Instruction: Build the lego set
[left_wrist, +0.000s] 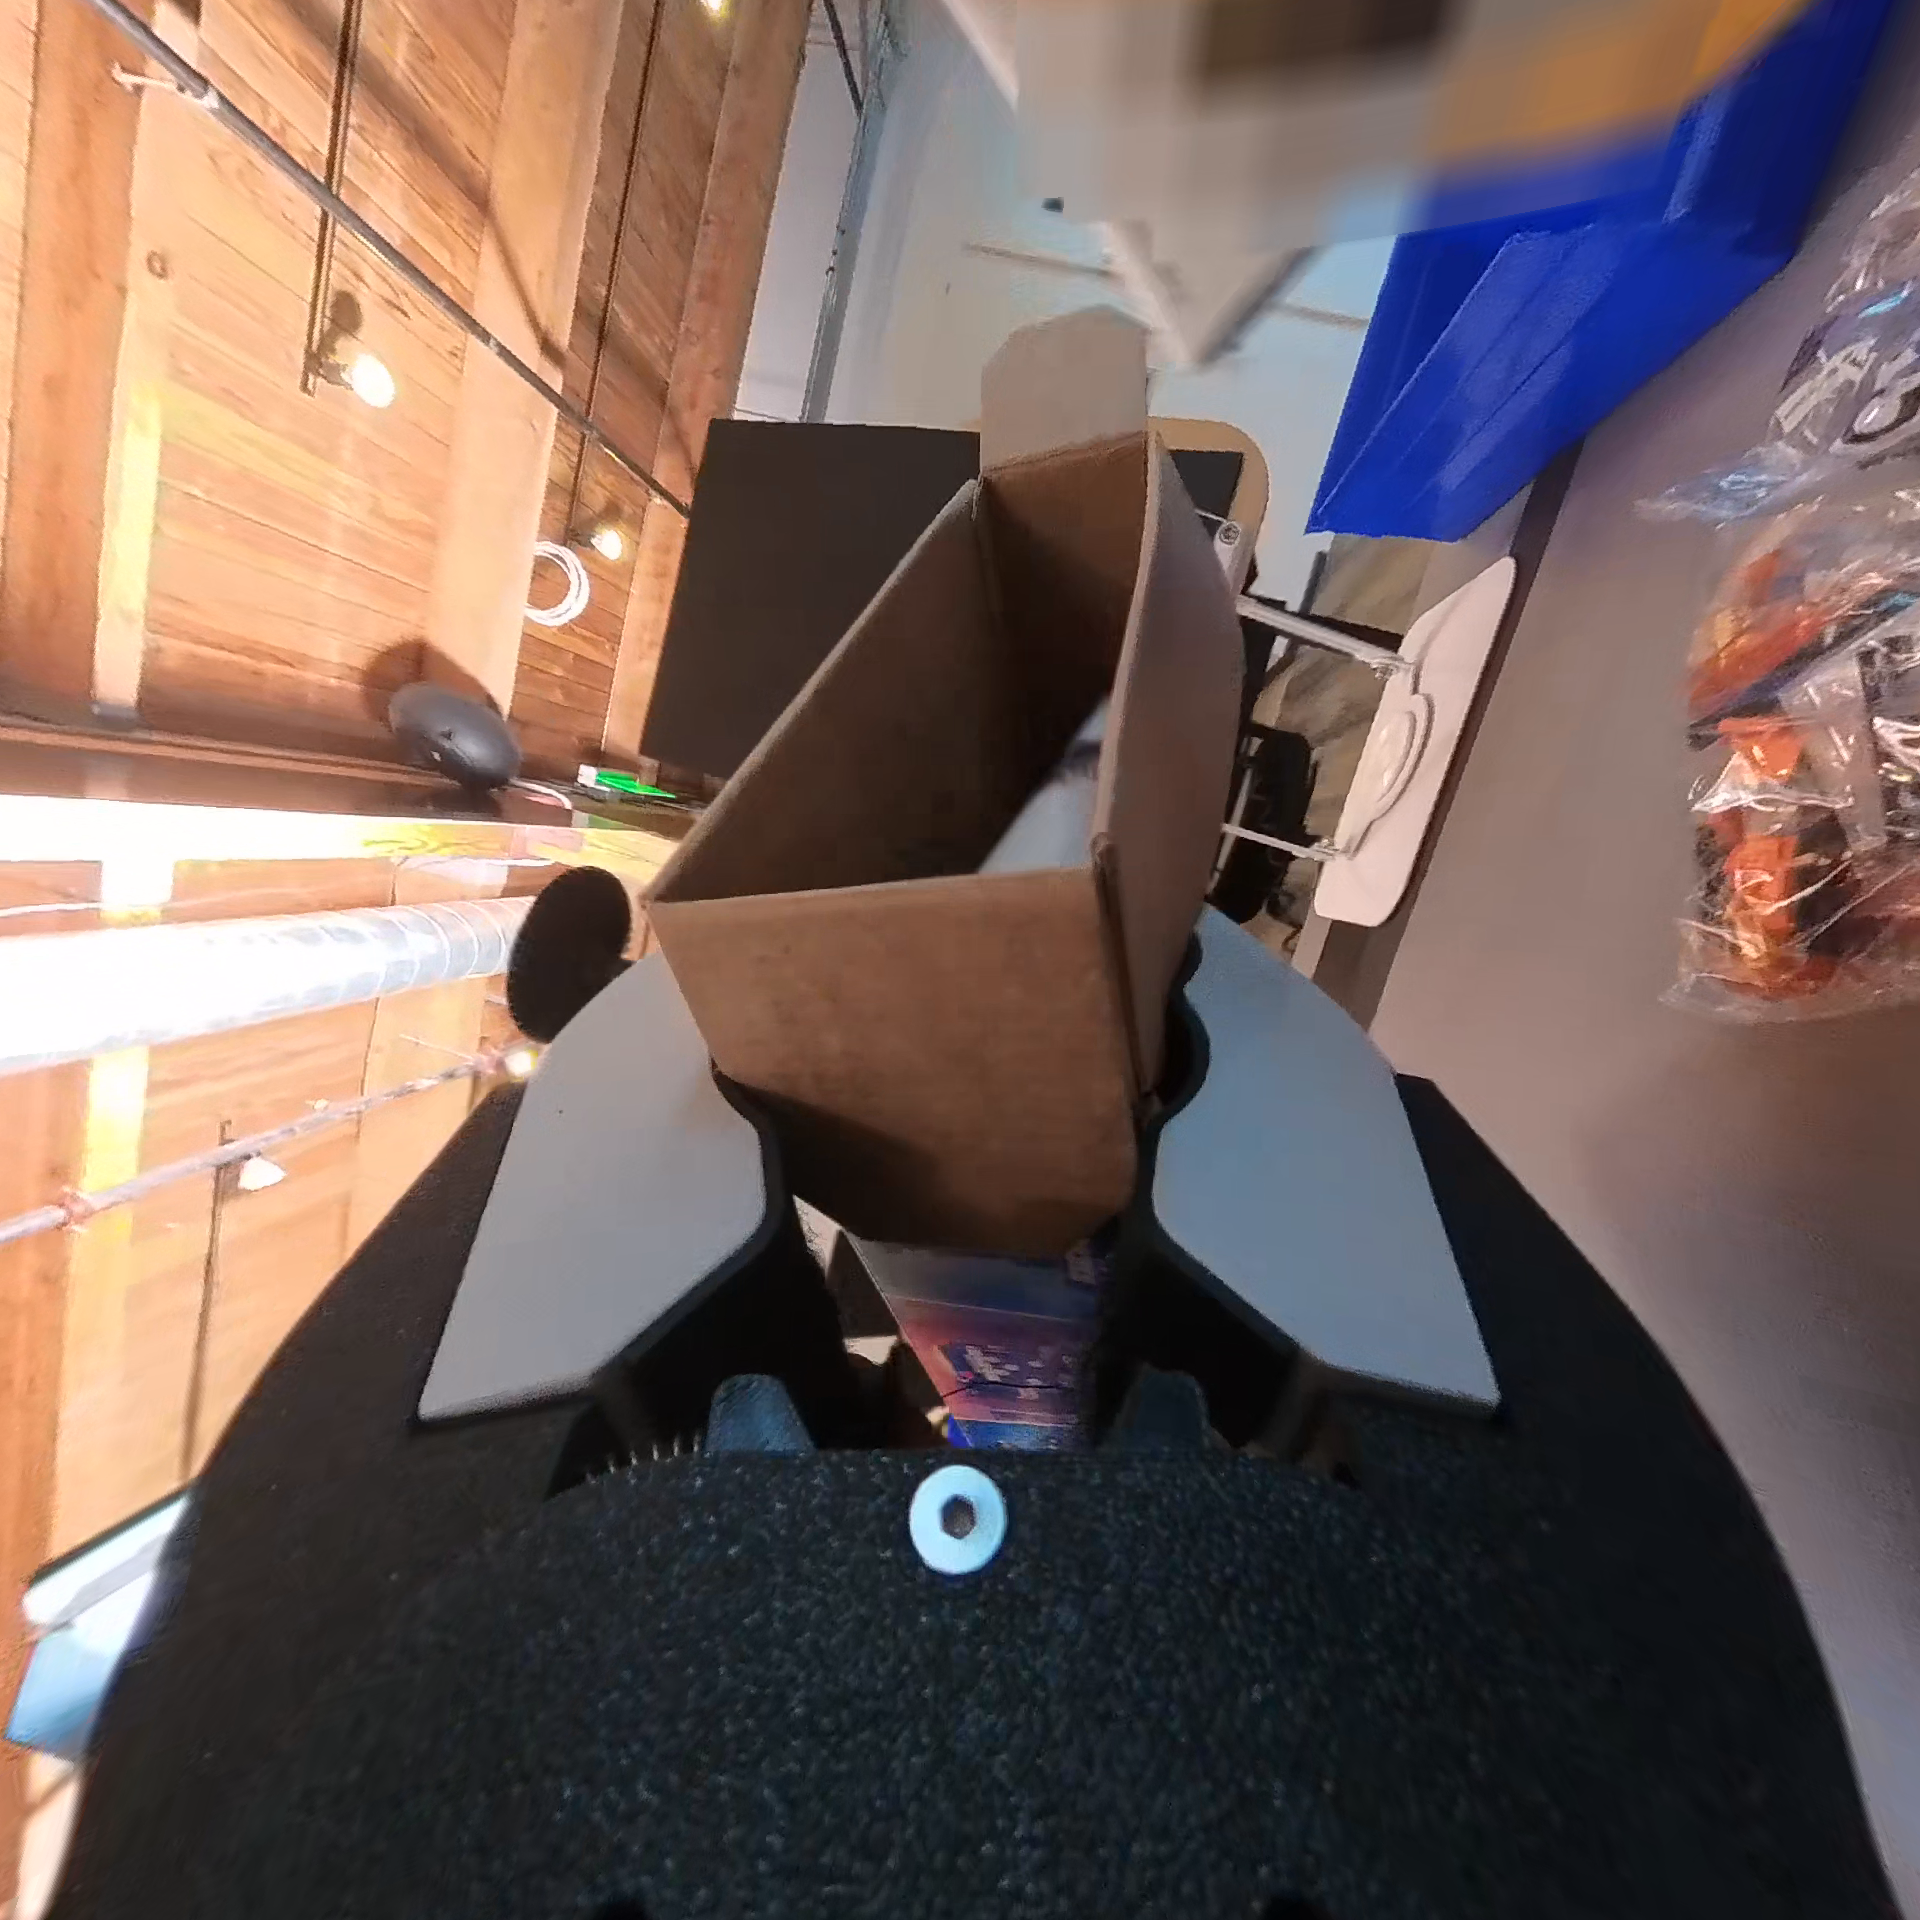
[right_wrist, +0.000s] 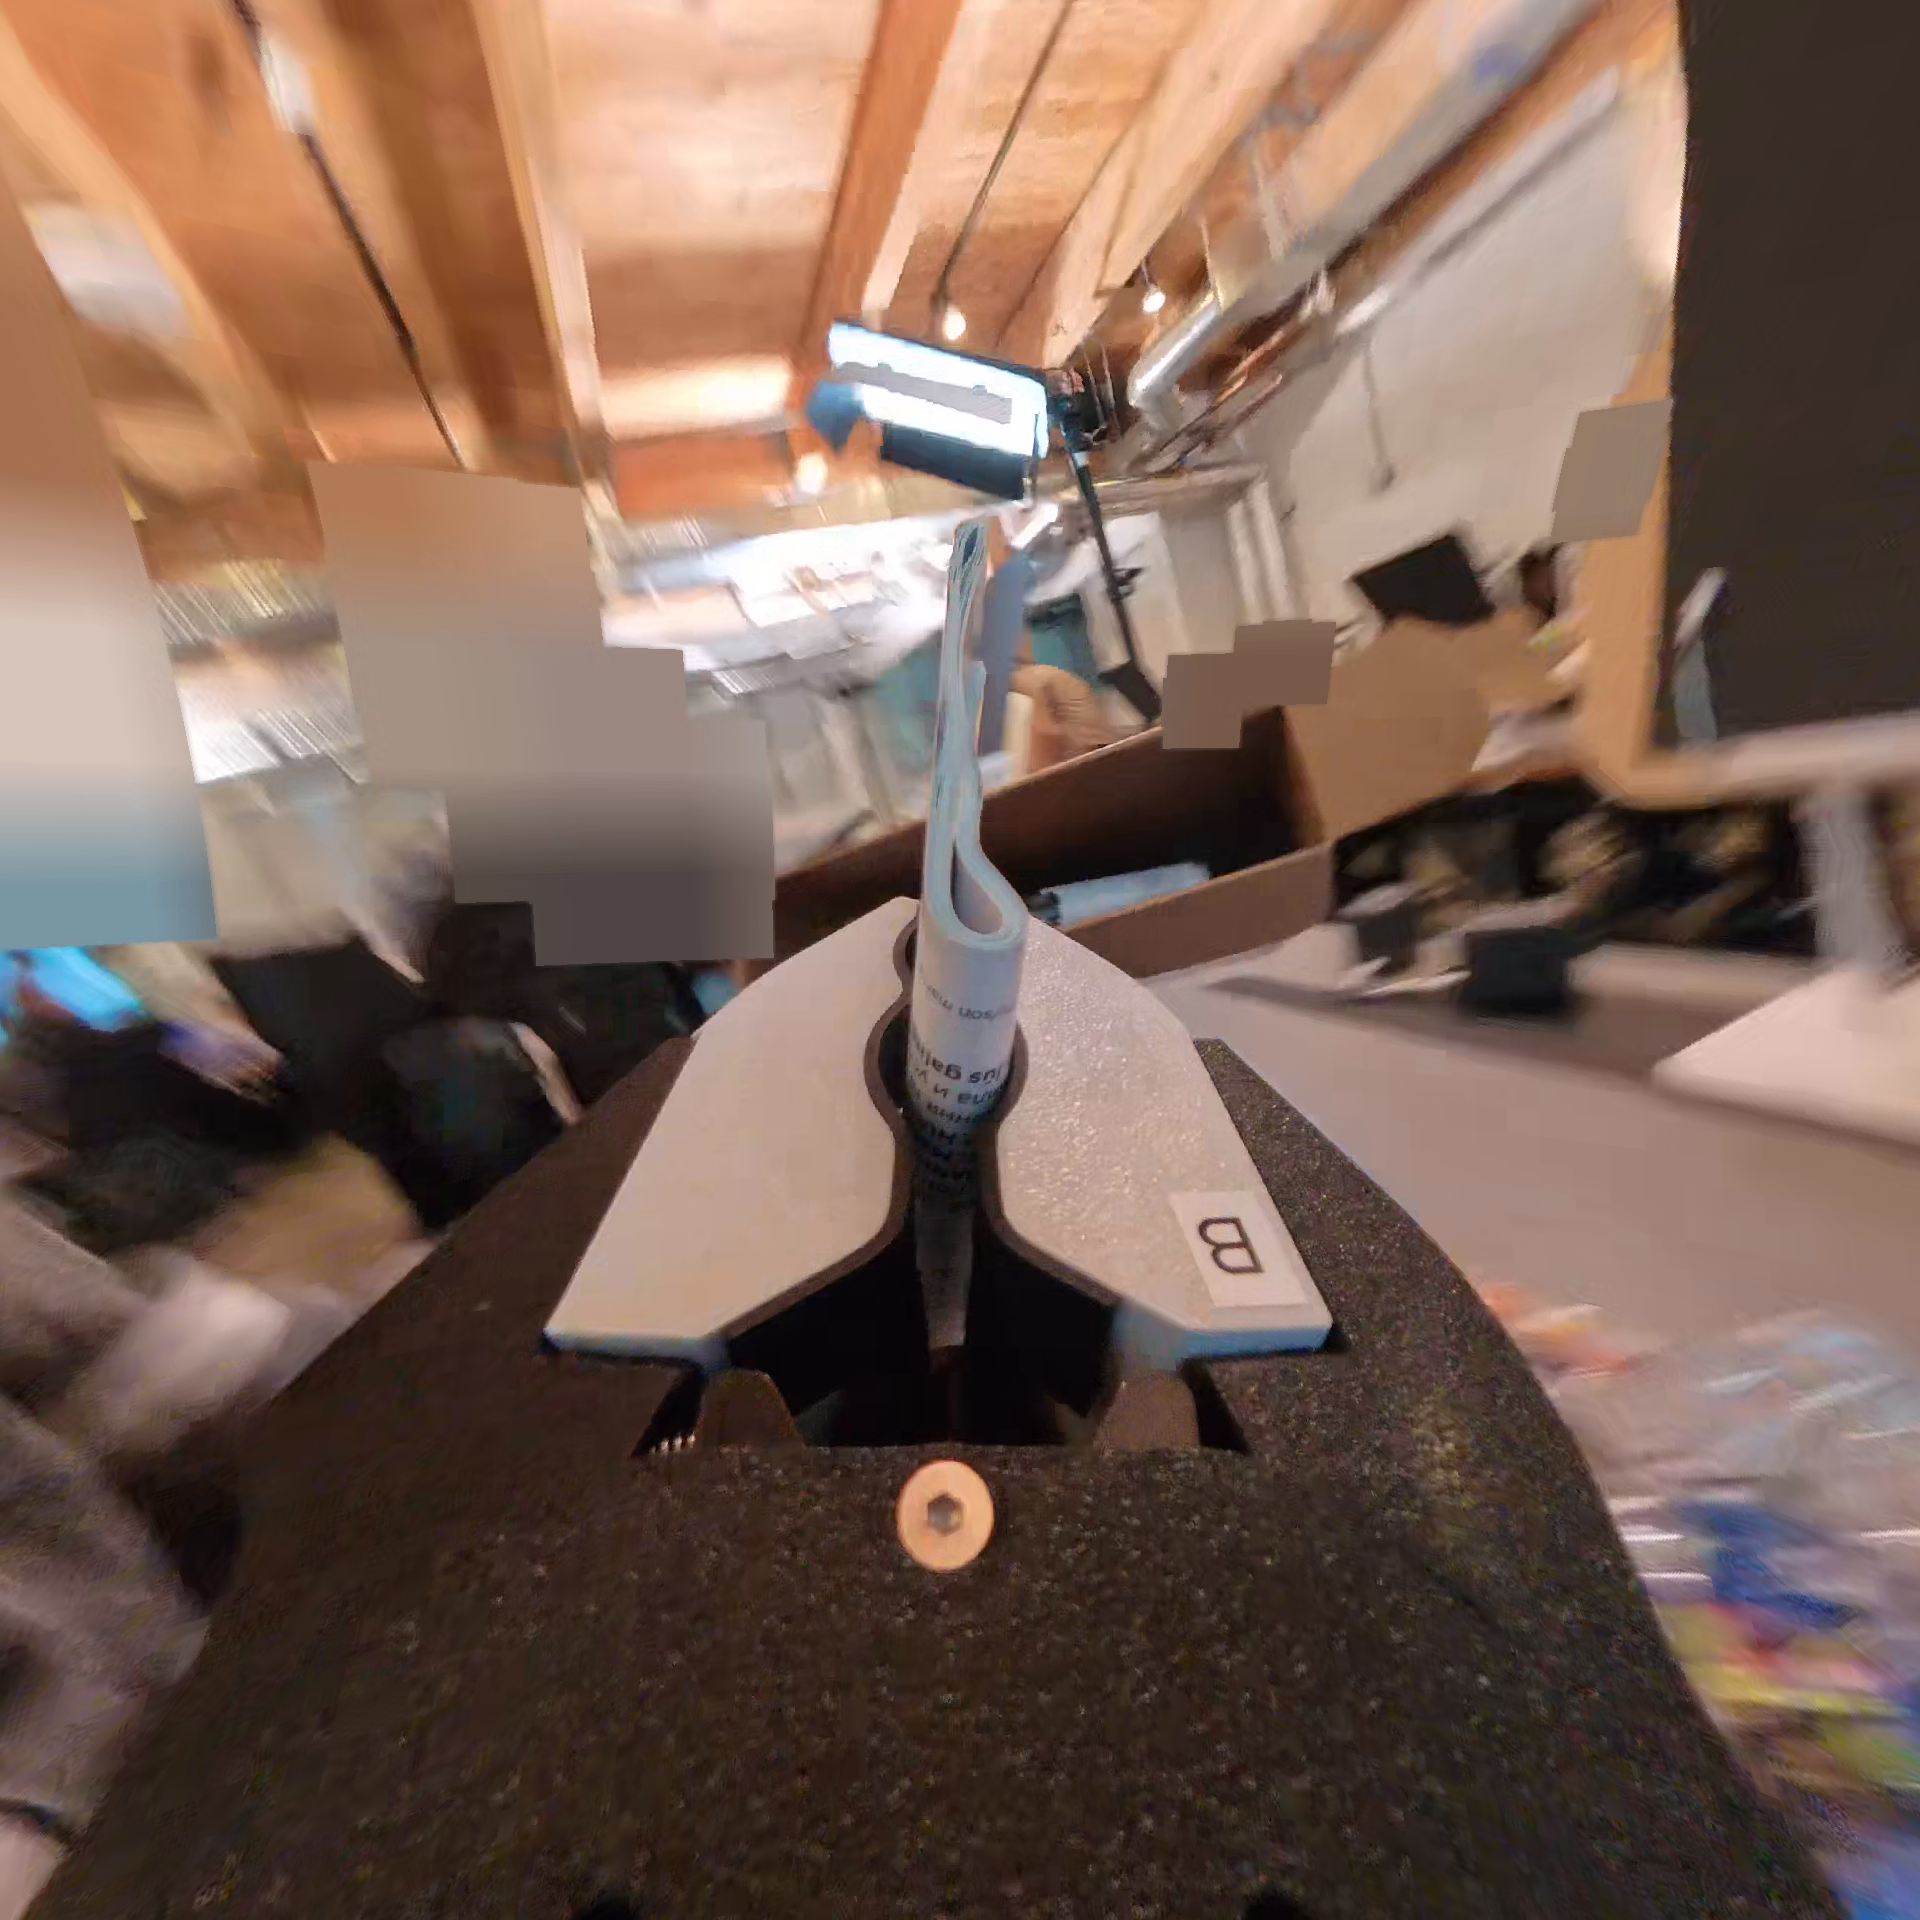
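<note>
Both tongs (left_wrist: 951, 997) (right_wrist: 961, 997) clamped — box (left_wrist: 935, 831), leaflet (right_wrist: 961, 831)

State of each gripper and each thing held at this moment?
Left gripper: wide, closed on the cardboard box.
Cardboard box: open, tilted, flap up.
Right gripper: shut on the folded paper.
Folded paper: upright, folded.
Plastic bags: lying on the table.

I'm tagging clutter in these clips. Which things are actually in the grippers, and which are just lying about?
In hand:
- open cardboard box, between the left gripper fingers
- folded paper leaflet, pinched in the right gripper

Lying about:
- blue bin
- clear bags of small parts on the grey table
- big cardboard carton
</note>
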